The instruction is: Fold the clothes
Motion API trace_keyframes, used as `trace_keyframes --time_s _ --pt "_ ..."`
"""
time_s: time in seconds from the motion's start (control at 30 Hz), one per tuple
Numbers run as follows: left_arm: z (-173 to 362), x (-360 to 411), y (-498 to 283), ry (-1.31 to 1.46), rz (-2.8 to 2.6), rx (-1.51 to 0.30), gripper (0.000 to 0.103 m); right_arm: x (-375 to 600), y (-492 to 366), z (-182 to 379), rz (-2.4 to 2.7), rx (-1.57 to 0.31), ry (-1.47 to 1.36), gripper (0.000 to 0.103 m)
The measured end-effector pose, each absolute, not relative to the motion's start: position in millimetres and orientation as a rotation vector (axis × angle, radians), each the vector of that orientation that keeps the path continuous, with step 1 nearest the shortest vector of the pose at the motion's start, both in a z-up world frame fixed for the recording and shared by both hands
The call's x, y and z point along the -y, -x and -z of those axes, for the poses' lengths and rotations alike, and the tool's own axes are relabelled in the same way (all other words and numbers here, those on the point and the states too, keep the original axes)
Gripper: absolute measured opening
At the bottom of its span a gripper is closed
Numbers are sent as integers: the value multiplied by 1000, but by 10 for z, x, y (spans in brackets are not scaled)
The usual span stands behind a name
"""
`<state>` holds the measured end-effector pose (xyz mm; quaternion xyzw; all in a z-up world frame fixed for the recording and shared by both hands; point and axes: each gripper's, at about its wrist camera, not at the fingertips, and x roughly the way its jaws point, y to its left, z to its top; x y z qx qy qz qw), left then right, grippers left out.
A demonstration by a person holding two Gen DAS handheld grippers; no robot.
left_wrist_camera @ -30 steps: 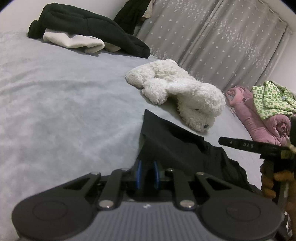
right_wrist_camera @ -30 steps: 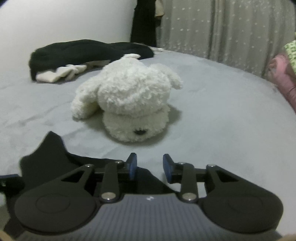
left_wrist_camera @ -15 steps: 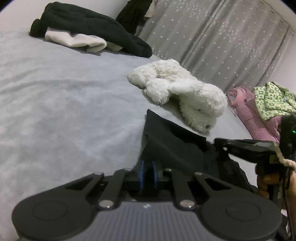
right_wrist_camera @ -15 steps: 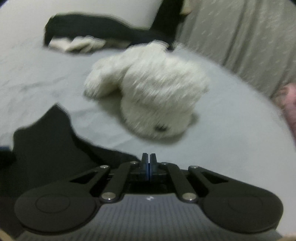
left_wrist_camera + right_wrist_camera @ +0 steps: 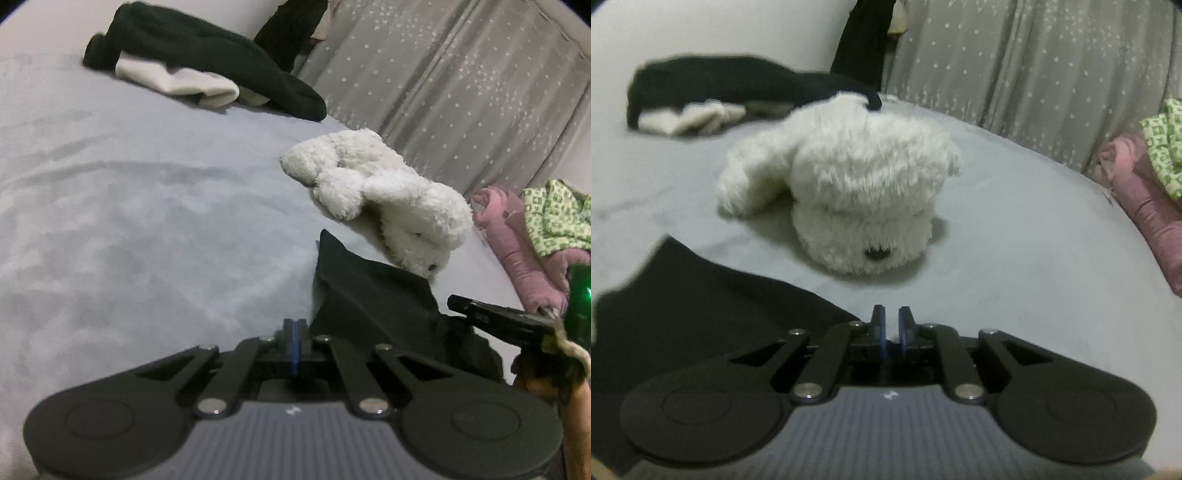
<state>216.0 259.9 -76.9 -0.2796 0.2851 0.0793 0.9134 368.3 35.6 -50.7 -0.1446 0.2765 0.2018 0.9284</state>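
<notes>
A black garment (image 5: 369, 295) lies rumpled on the grey bed sheet (image 5: 129, 221), with one corner pointing away from me. My left gripper (image 5: 294, 326) is shut at its left edge. The blue pads meet, no cloth shows between them, and the garment's edge runs just right of the fingertips. In the right wrist view the garment (image 5: 701, 302) spreads out to the left. My right gripper (image 5: 891, 317) hovers at its right edge, jaws opening by a narrow gap in which only pale sheet shows. The right tool's black body (image 5: 502, 323) reaches in over the garment.
A white plush toy (image 5: 388, 199) lies just beyond the garment. A heap of black and white clothes (image 5: 207, 70) sits at the far side of the bed. Pink bedding (image 5: 517, 240) and a green patterned cloth (image 5: 554, 210) are at the right, below a grey curtain (image 5: 461, 92).
The left jaws closed fully, and the black cloth that sat between them now lies to their right. The right jaws shut at the garment's edge, then parted slightly.
</notes>
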Motion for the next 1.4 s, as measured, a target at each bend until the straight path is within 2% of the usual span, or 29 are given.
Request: trace_keyframes --time_s 0.17,0.3,0.33,0.53,0.7,0.77,0.8,0.83,0.9,1.27,1.37,1.4 --pt "768 -2694 -2148 666 -118 -594 4 -395 -3550 424 -529 -601 218 13" --pt "757 -2715 -2143 703 -89 -590 28 -575 -3600 592 -569 -667 223 13" --pt "756 -2709 -2149 705 -80 -595 29 -623 -3644 652 -567 -676 226 13" --pt "721 -2587 -2207 617 -47 -655 28 -818 -3995 677 -524 -670 166 13" --pt "710 -2537 -2225 541 -60 -695 17 -760 -3958 576 -504 -642 131 14" --pt "704 -2514 -2220 519 -68 -697 16 -655 -3867 516 -501 -625 109 21" --pt "702 -2502 -2218 507 -71 -698 11 -599 -3815 482 -499 -615 104 25" --pt "703 -2488 -2220 496 -74 -700 8 -553 -3771 456 -498 -606 106 33" --pt "704 -2460 -2222 473 -80 -702 4 -449 -3667 390 -495 -591 107 35" --pt "592 -2386 -2174 321 -150 -735 3 490 -3254 227 -355 -592 -29 43" --pt "573 -2401 -2163 335 -150 -725 6 777 -3196 286 -305 -612 -110 46" --pt "580 -2421 -2164 353 -144 -711 13 858 -3203 321 -297 -616 -153 46"
